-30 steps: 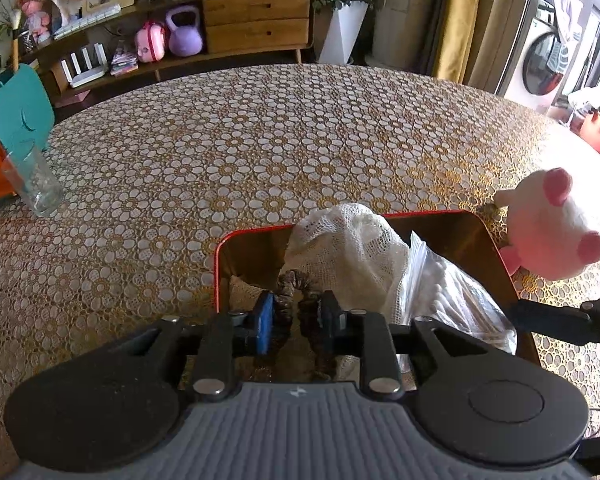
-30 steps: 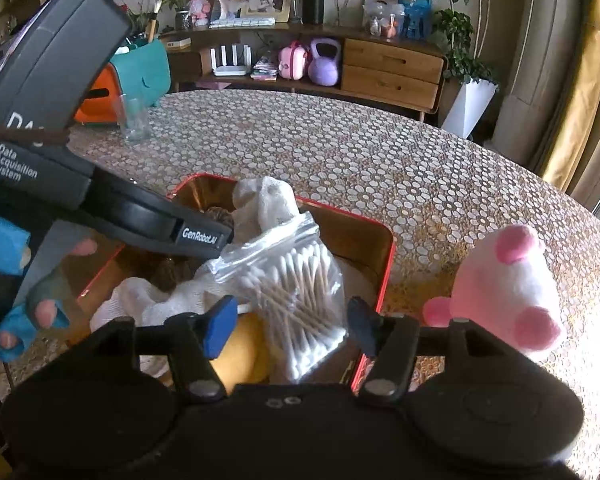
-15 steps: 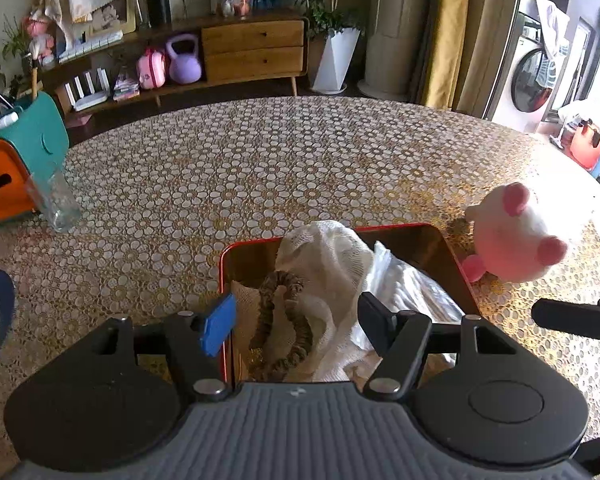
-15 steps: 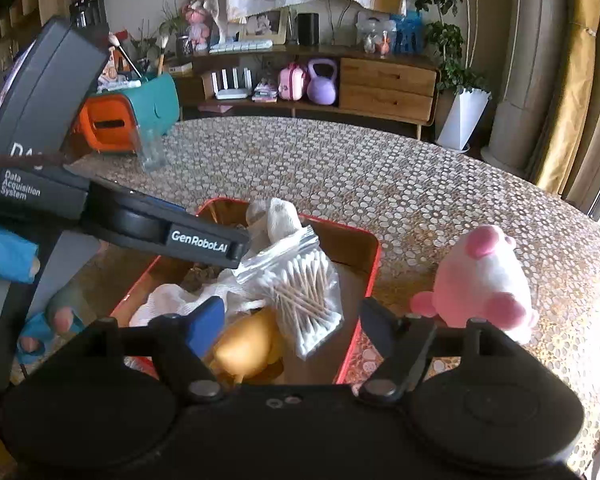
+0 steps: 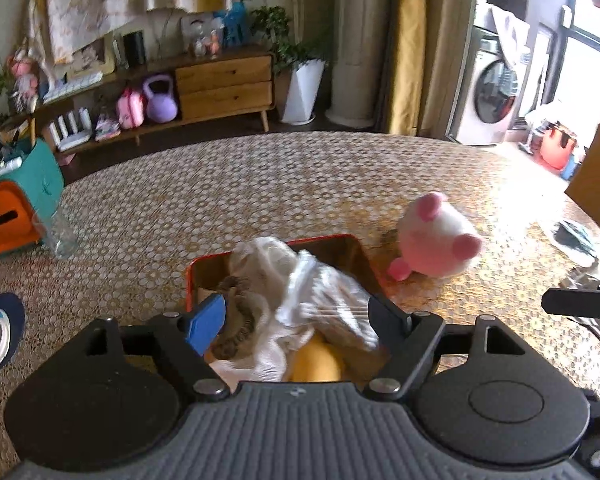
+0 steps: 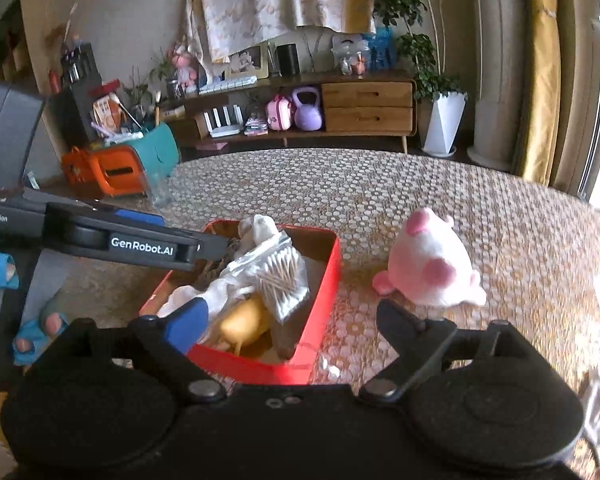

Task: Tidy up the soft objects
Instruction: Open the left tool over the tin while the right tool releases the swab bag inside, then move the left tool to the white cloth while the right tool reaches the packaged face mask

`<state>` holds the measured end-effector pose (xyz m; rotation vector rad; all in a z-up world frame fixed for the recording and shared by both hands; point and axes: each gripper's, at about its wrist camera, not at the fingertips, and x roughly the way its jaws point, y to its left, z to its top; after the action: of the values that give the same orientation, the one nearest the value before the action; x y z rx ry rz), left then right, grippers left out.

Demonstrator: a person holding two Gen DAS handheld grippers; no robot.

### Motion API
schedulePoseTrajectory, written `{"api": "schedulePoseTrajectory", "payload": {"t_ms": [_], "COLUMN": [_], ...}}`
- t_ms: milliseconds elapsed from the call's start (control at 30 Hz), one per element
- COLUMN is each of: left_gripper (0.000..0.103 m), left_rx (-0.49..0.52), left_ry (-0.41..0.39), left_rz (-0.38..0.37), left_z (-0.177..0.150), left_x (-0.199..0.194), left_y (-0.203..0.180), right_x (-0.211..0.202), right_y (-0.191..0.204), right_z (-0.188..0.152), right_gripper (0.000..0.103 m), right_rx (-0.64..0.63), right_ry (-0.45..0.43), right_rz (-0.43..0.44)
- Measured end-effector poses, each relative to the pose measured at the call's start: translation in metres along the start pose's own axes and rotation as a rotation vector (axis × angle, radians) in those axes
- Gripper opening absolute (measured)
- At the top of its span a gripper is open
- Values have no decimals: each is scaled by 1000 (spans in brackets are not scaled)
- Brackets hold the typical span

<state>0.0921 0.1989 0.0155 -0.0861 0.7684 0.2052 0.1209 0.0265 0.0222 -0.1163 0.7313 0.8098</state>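
A red tray point(image 6: 324, 280) on the lace-covered desk point(image 5: 300, 184) collects the soft items so far: a white lace cloth point(image 5: 268, 256), a brown hair tie point(image 5: 236, 320), a bag of cotton swabs point(image 6: 280, 280) and a yellow piece point(image 6: 244, 320), heaped loosely where they were let go. The pink plush toy point(image 6: 432, 268) lies just beside the tray's right wall, outside it, probably next to go in. The left gripper point(image 5: 296, 312) and the right gripper point(image 6: 288, 316) both tilt downward above the tray's near end; the fingers of each are spreading, released, pressing on nothing.
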Motion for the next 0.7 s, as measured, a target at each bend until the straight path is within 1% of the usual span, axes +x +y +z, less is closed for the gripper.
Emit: {"api": "schedulePoseTrajectory", "payload": {"t_ms": [33, 100, 200, 333, 400, 533, 700], "left_gripper": [79, 85, 85, 86, 90, 94, 97], "left_rx": [12, 31, 57, 66, 68, 66, 107], "left_ry": [-8, -18, -36, -44, -52, -46, -57], "left_rz": [-5, -19, -41, -96, -125, -179, -202], "left_z": [-1, -3, -6, -9, -10, -12, -15], "left_x": [-5, -11, -21, -29, -31, -31, -27], "left_y": [-5, -16, -34, -60, -72, -99, -140], "right_x": [-5, -16, -36, -63, -74, -96, -115], "right_y": [-4, -12, -23, -43, -57, -92, -134], "right_z": [-1, -6, -15, -27, -32, -42, -57], "right_gripper": [94, 95, 98, 101, 101, 101, 101], "right_rx": [11, 26, 39, 73, 107, 185, 254], "right_ry": [-6, -19, -40, -68, -74, -95, -100], "right_rz": [4, 6, 3, -15, -33, -79, -150]}}
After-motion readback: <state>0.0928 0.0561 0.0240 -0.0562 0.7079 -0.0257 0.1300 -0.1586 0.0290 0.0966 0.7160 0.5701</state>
